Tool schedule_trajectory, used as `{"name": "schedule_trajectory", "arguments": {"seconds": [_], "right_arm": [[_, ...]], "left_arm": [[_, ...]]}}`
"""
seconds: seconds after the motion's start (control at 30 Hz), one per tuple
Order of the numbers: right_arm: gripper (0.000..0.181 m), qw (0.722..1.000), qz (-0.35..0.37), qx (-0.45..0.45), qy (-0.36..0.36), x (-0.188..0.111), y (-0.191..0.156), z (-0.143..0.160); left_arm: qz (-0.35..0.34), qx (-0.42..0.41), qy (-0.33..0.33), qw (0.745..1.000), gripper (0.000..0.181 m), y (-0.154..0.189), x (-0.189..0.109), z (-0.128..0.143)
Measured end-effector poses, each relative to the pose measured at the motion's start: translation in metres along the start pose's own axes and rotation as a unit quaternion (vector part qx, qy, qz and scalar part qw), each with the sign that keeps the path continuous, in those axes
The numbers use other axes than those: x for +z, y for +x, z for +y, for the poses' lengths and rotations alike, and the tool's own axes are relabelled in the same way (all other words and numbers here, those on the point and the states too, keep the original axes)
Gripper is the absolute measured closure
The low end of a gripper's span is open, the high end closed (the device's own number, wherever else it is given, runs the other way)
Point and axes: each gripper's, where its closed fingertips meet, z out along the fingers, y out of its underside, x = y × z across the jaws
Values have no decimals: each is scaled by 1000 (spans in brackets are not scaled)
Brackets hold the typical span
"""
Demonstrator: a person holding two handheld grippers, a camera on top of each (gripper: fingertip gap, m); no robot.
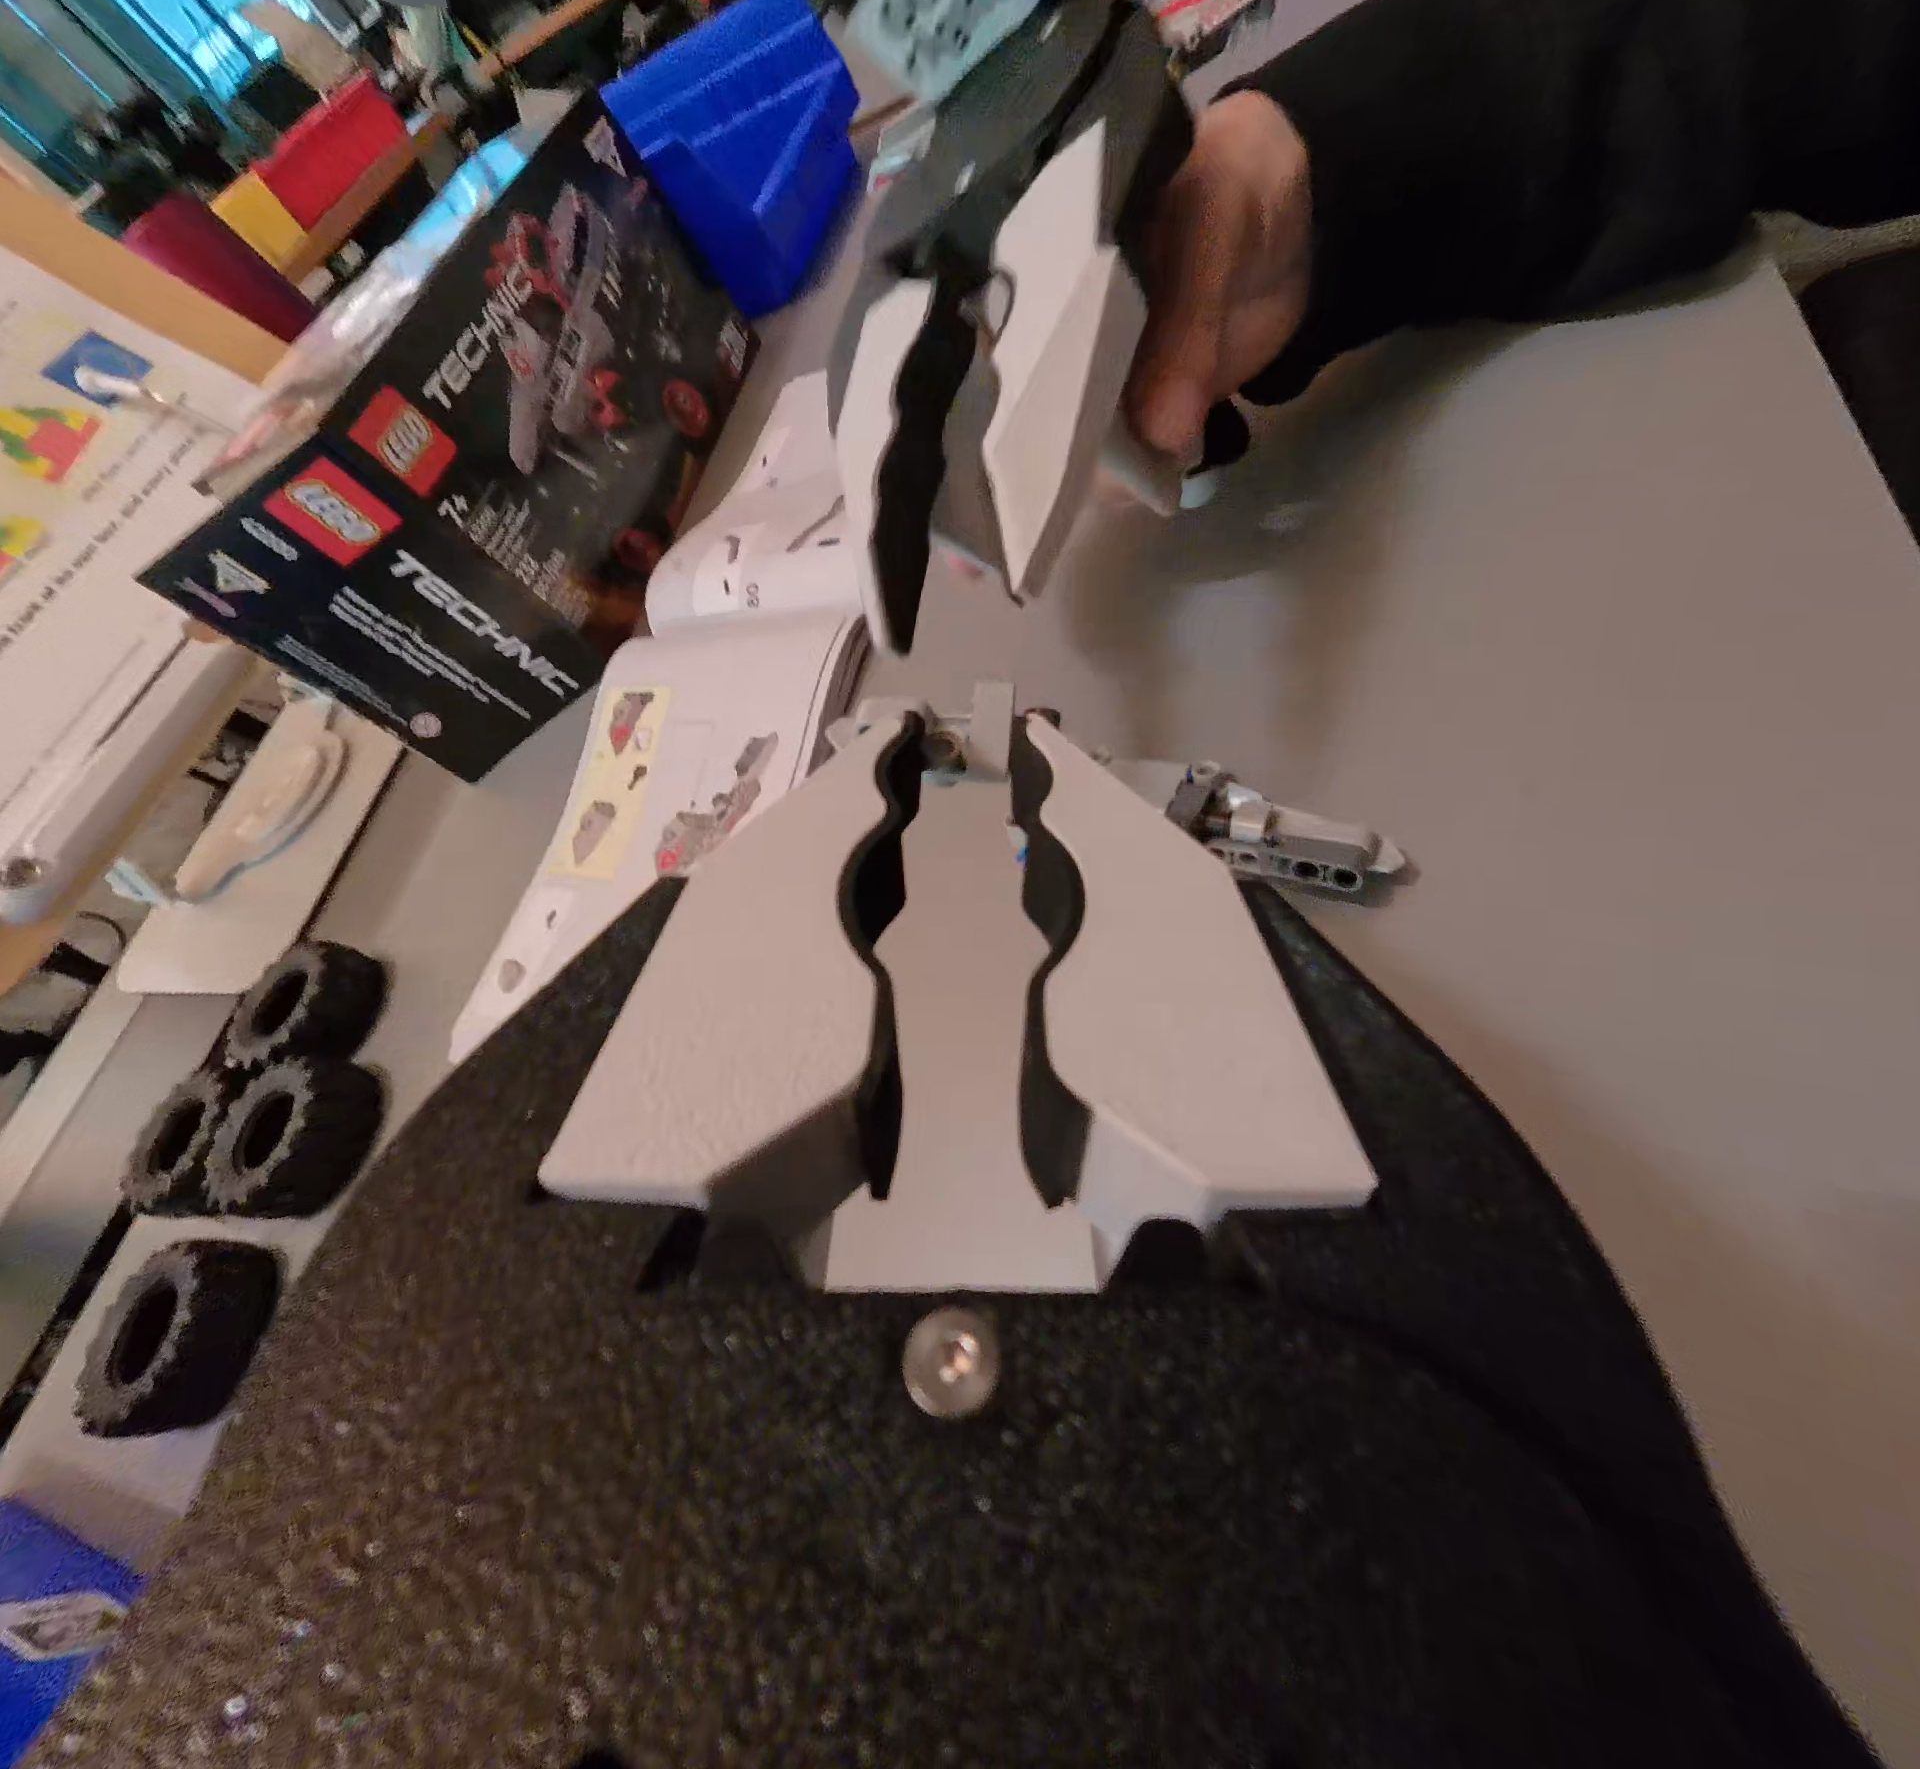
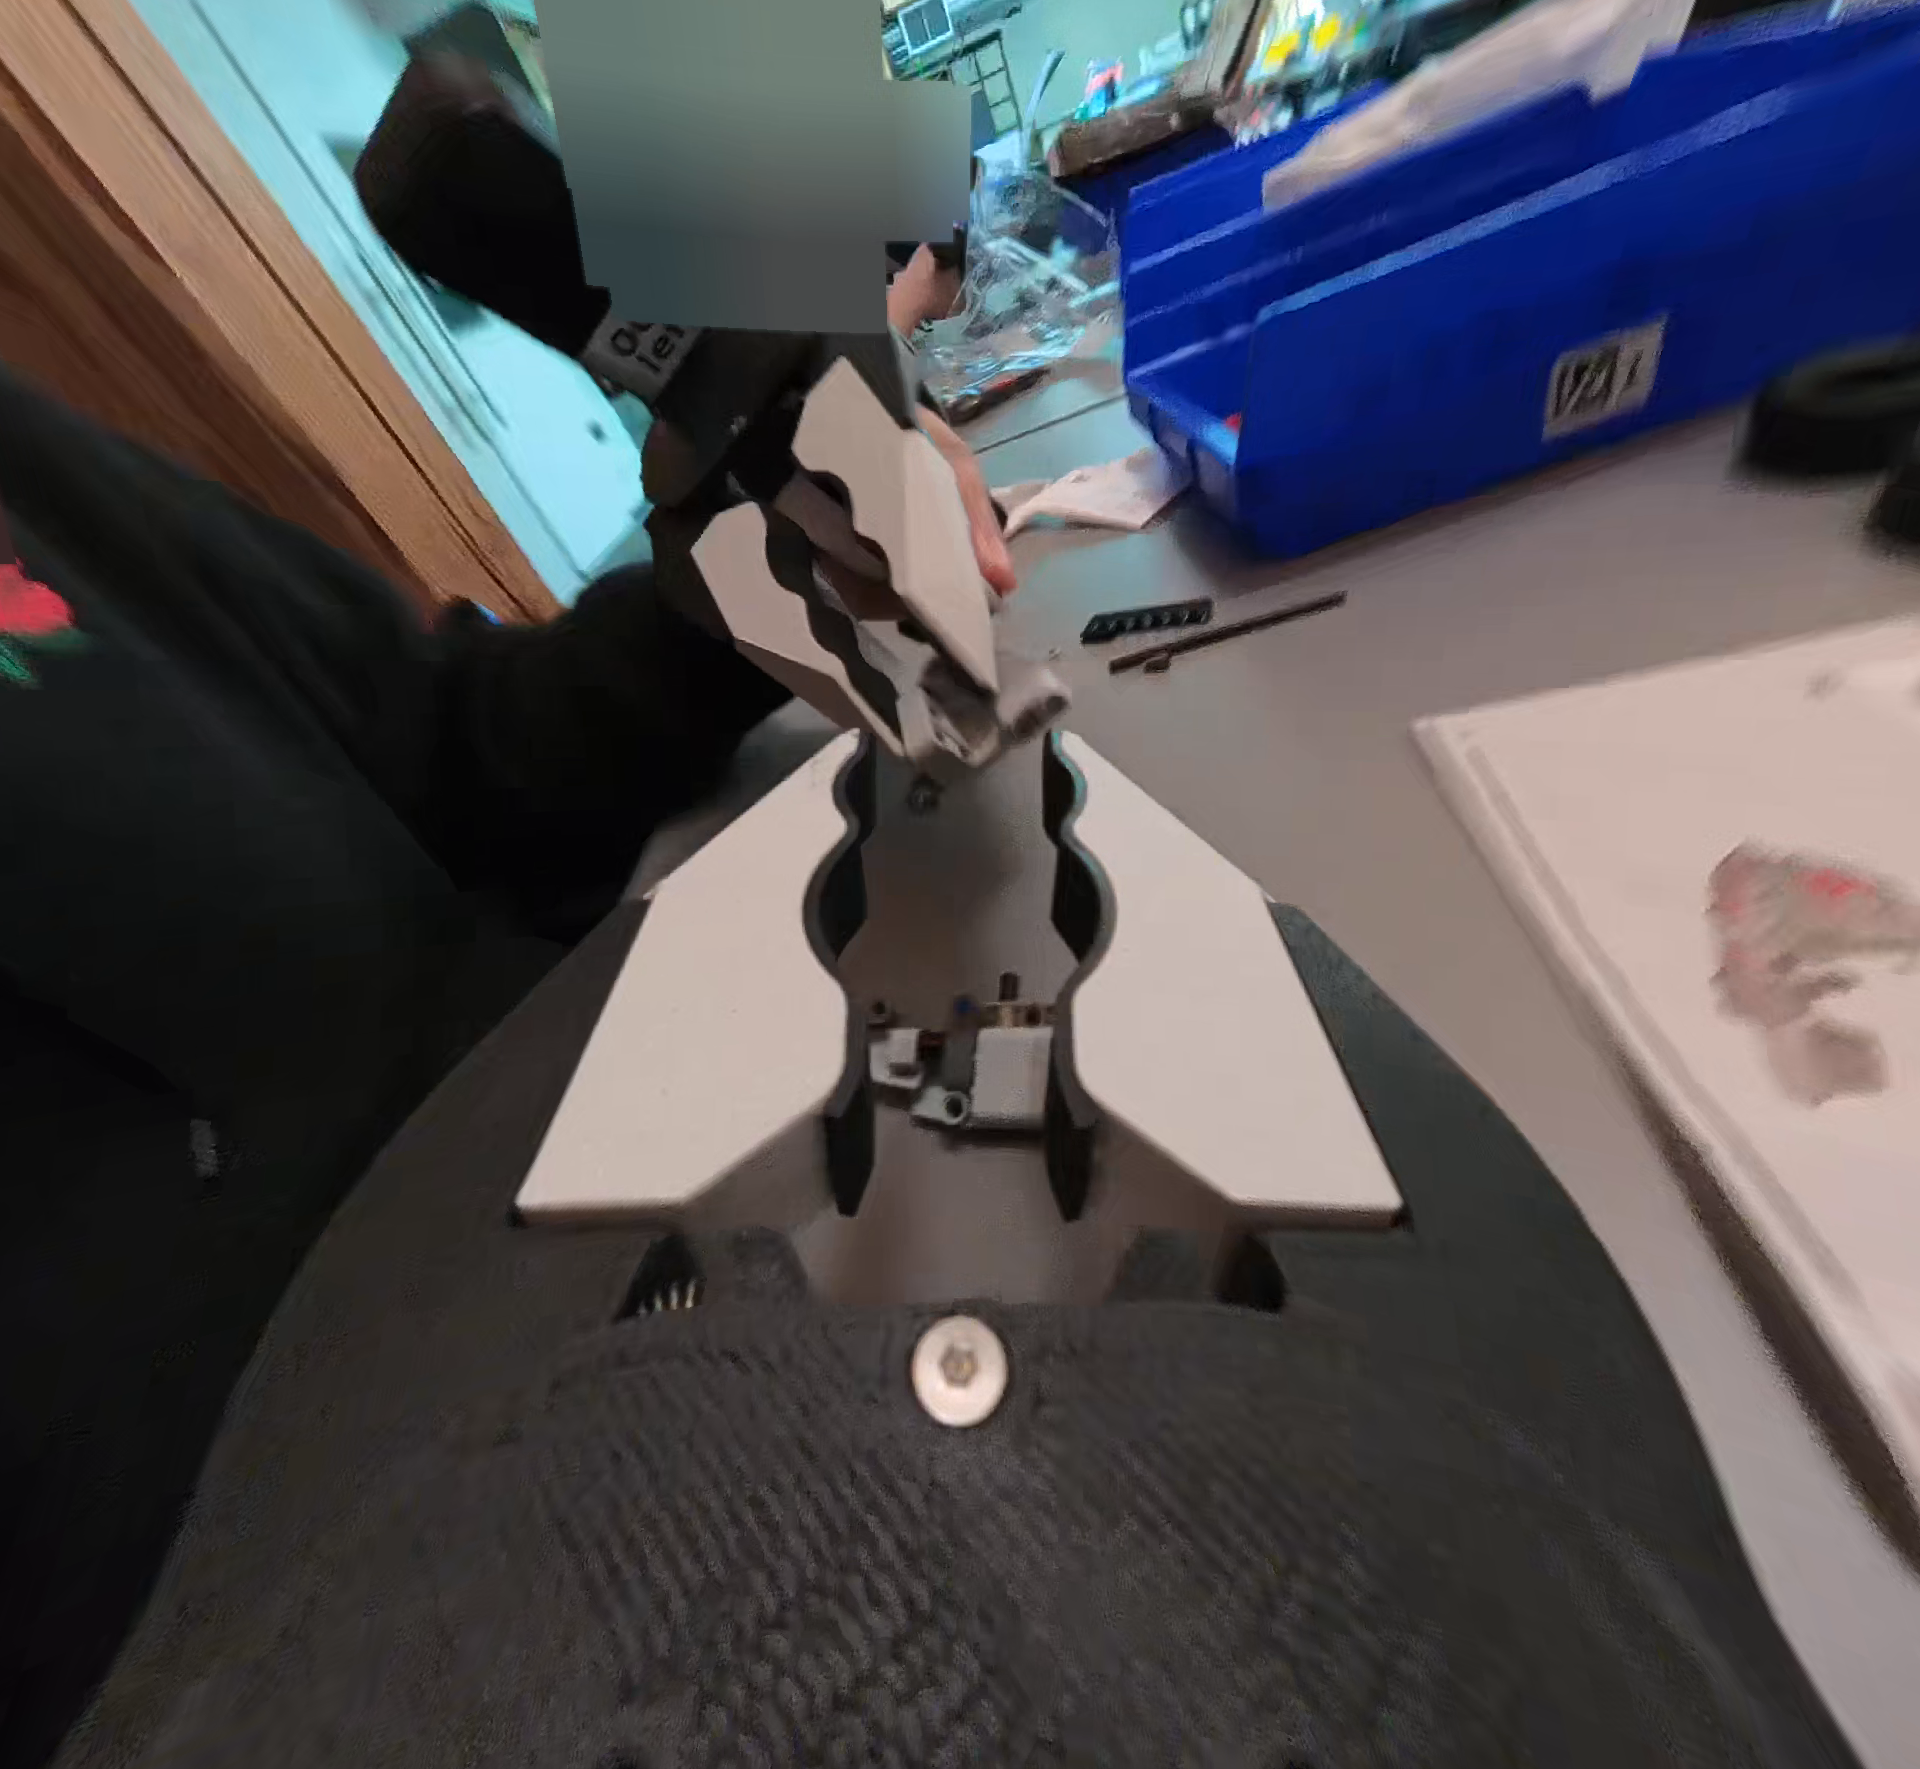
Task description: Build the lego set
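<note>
The left gripper [image 1: 966, 732] is clenched on a small grey lego sub-assembly [image 1: 971, 748] at its fingertips, held just above the bench [image 1: 1558, 680]; the right gripper [image 2: 961, 753] stands released, holding nothing, with a second grey assembly [image 2: 971, 1075] on the bench between its fingers; a third grey piece [image 1: 1288, 836] lies just beside. The parts look light, rigid and slippery; pinned joints may separate; grasp across flat beam faces, not protruding pins.
</note>
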Motion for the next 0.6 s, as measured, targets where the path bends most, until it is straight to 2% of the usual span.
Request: {"name": "schedule_trajectory", "arguments": {"seconds": [0.1,0.2,0.43,0.6], "right_arm": [[165,993,23,-114,-1,2,-8,-5],[175,985,42,-164,-45,5,-6,7],[179,977,43,-198,-71,10,-8,16],[174,974,44,-206,-83,9,-7,20]], "left_arm": [[10,-19,-14,1000,167,2,3,5],[22,-38,-5,999,167,5,4,5],[40,-52,-1,998,167,10,6,6],[41,-62,5,997,168,9,5,7]]}}
